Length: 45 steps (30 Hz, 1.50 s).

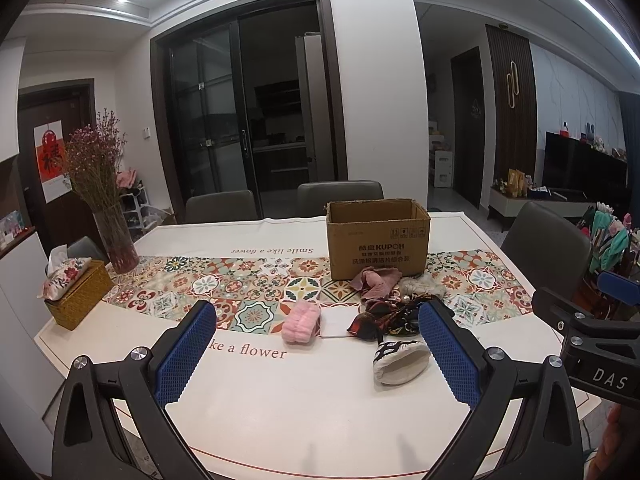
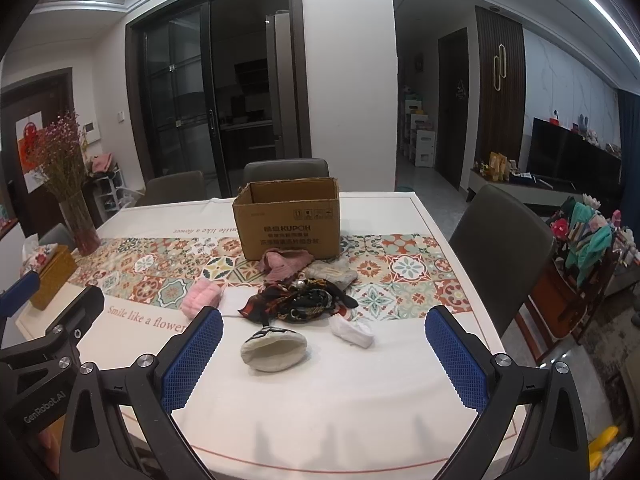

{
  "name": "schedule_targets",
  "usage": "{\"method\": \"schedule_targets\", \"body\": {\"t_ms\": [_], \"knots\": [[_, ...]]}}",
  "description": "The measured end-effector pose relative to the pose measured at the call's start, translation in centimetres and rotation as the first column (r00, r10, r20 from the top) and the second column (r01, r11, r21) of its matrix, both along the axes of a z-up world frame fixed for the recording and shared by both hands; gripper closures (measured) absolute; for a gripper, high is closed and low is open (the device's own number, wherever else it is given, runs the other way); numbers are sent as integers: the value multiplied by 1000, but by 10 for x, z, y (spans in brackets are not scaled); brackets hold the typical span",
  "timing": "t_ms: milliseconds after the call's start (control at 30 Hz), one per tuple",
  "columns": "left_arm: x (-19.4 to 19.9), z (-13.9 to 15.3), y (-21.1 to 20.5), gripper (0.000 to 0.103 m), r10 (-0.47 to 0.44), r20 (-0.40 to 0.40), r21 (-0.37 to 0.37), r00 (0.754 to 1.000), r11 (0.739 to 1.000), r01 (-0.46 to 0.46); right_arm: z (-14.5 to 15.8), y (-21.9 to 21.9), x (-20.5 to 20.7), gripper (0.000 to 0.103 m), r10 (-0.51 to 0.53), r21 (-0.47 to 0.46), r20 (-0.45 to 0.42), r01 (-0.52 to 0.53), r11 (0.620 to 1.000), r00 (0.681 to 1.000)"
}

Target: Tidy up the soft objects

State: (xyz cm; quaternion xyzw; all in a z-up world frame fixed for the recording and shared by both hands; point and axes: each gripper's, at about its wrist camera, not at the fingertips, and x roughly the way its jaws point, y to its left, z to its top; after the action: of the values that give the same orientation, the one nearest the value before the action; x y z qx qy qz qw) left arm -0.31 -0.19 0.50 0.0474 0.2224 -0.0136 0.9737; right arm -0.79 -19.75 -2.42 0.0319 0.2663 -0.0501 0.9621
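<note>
An open cardboard box [image 1: 378,238] [image 2: 287,218] stands on the patterned runner. In front of it lie soft items: a dusty pink cloth [image 1: 376,282] [image 2: 284,265], a pale knit piece [image 1: 422,286] [image 2: 332,272], a dark patterned scarf [image 1: 390,318] [image 2: 298,302], a fluffy pink roll [image 1: 301,322] [image 2: 201,299], a white folded cloth [image 1: 335,322], a white sock [image 2: 352,331] and a black-and-white pouch with cream lining [image 1: 400,360] [image 2: 274,349]. My left gripper [image 1: 318,350] is open and empty above the near table. My right gripper [image 2: 324,354] is open around the pouch's area, holding nothing.
A glass vase of dried pink flowers [image 1: 114,240] [image 2: 78,222] and a woven tissue box [image 1: 76,292] [image 2: 50,274] stand at the table's left. Grey chairs [image 1: 546,248] [image 2: 500,240] ring the table [image 1: 320,420]. A rack of colourful items [image 2: 588,240] stands to the right.
</note>
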Motion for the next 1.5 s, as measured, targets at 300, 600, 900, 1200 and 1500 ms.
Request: {"method": "schedule_targets", "body": {"t_ms": [300, 600, 900, 1200, 1500], "knots": [[-1, 0, -2, 0, -5, -3, 1, 1000, 1000, 5, 0, 0, 0, 1, 0, 2, -1, 0, 1000, 1000], [0, -1, -3, 0, -6, -8, 5, 1000, 1000, 6, -2, -3, 0, 1, -1, 3, -1, 1, 1000, 1000], [0, 0, -3, 0, -10, -7, 3, 1000, 1000, 10, -1, -3, -1, 1, -2, 3, -3, 2, 1000, 1000], [2, -1, -5, 0, -19, -7, 4, 1000, 1000, 19, -1, -3, 0, 1, -2, 4, -3, 2, 1000, 1000], [4, -2, -7, 0, -24, -11, 5, 1000, 1000, 24, -7, -9, 1, 1, -6, 6, -3, 6, 1000, 1000]]}}
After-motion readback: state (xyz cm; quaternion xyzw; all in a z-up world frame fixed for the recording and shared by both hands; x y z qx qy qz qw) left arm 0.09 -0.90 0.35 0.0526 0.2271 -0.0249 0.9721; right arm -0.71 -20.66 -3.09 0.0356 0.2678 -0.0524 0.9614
